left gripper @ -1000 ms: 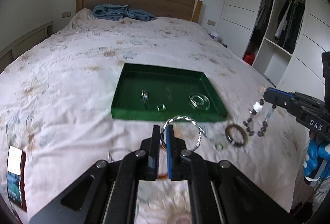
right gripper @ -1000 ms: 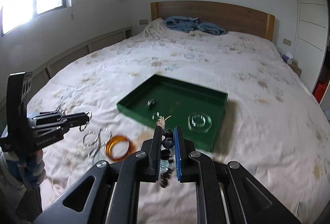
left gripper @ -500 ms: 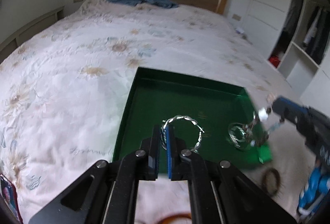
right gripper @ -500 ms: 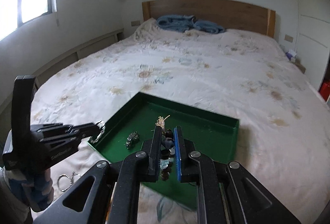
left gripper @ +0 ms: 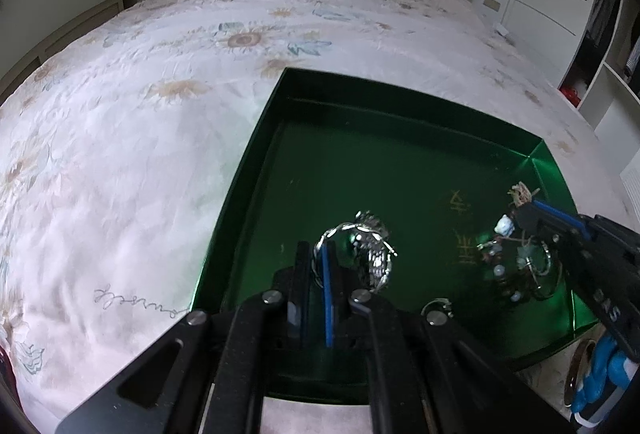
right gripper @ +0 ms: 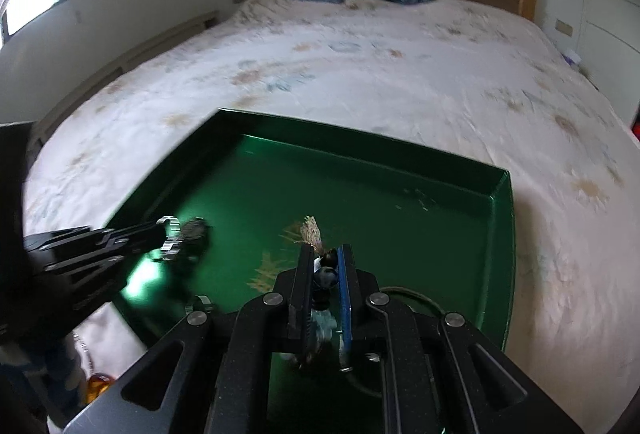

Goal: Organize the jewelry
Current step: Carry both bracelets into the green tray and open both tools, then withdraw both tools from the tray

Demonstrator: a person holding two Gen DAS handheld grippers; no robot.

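Two bracelets are over the green tray [left gripper: 248, 194] now; a second ago both were still out above the bedspread [left gripper: 120, 114]. Left gripper [left gripper: 316, 254] is clamped on the twisted silver bangle [left gripper: 352, 230], hanging just above a small metal trinket [left gripper: 374, 254] on the tray floor. Right gripper [right gripper: 325, 254] pinches the beaded bracelet [right gripper: 326, 274] (frayed tassel sticking up) over the tray's near right part. An orange bangle [right gripper: 96, 386] sits outside the tray, mostly hidden by the left gripper.
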